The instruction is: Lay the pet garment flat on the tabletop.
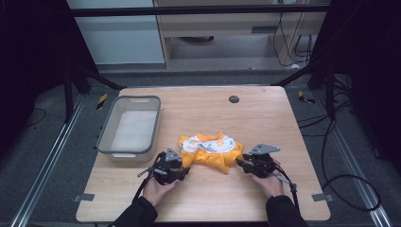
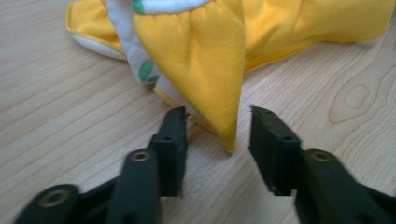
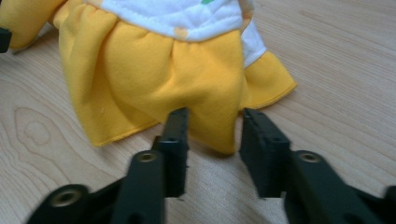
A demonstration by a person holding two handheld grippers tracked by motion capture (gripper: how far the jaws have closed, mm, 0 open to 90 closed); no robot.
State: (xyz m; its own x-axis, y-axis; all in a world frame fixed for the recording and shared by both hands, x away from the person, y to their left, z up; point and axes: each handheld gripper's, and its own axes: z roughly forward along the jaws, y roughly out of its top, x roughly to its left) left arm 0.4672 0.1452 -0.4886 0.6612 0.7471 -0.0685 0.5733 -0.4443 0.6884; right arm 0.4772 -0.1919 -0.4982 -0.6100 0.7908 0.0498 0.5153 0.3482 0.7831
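A crumpled yellow garment (image 1: 211, 150) with a white, green-and-orange printed lining lies on the wooden table. My left gripper (image 1: 183, 166) sits at its left end, jaws open. In the left gripper view a pointed yellow corner of the garment (image 2: 219, 93) reaches down between the open jaws of the left gripper (image 2: 217, 122). My right gripper (image 1: 240, 163) is at the garment's right end, also open. In the right gripper view a yellow fold of the garment (image 3: 205, 88) hangs between the jaws of the right gripper (image 3: 214, 120), which have not closed on it.
A grey plastic bin (image 1: 130, 126) with a pale inside stands at the left of the table (image 1: 265, 118). A small dark round disc (image 1: 233, 99) lies near the far edge. Cables run on the floor to the right.
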